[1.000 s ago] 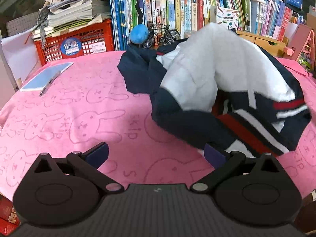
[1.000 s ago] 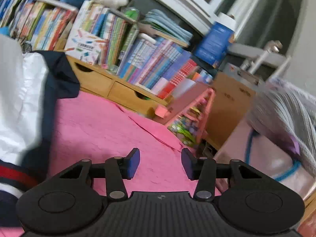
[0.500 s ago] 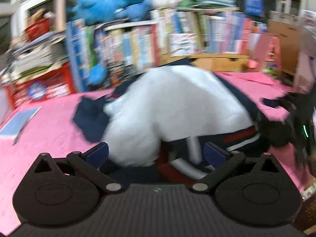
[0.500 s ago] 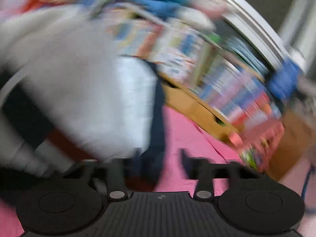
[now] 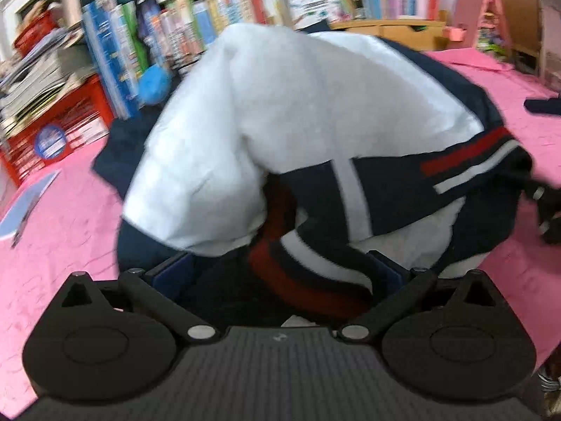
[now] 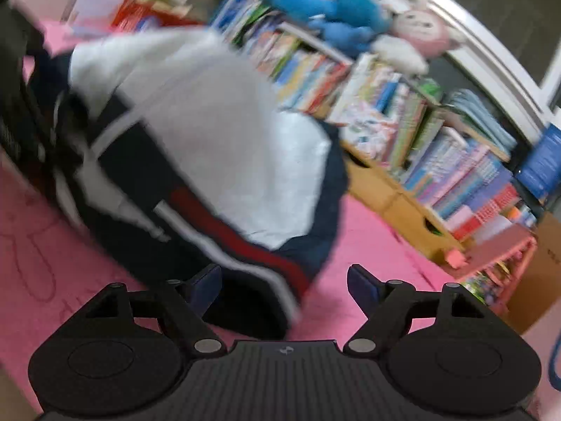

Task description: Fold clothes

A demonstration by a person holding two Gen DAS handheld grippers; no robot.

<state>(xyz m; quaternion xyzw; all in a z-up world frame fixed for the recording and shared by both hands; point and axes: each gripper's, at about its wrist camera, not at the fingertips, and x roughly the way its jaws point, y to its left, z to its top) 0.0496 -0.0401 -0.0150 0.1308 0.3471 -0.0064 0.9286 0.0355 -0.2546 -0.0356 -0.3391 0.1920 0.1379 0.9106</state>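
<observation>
So the jacket (image 5: 315, 112) is a puffed-up heap in the middle of the pink tablecloth (image 5: 63, 217), white lining out, navy shell with red and white stripes bunched underneath. Looks like the grab-and-spread-out stage. Left gripper (image 5: 280, 270) is spread wide with cloth between its fingers, not pinched. Right gripper (image 6: 284, 280) is open too, at the hem. Next they'd each need an edge.

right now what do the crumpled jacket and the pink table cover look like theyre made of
Crumpled navy, white and red jacket: probably a light synthetic shell, smooth and matte; it holds puffy, stiff folds, though blur leaves it open. Pink table cover with rabbit outlines: looks like soft woven or fleece cloth, matte, with fine wrinkles.
</observation>
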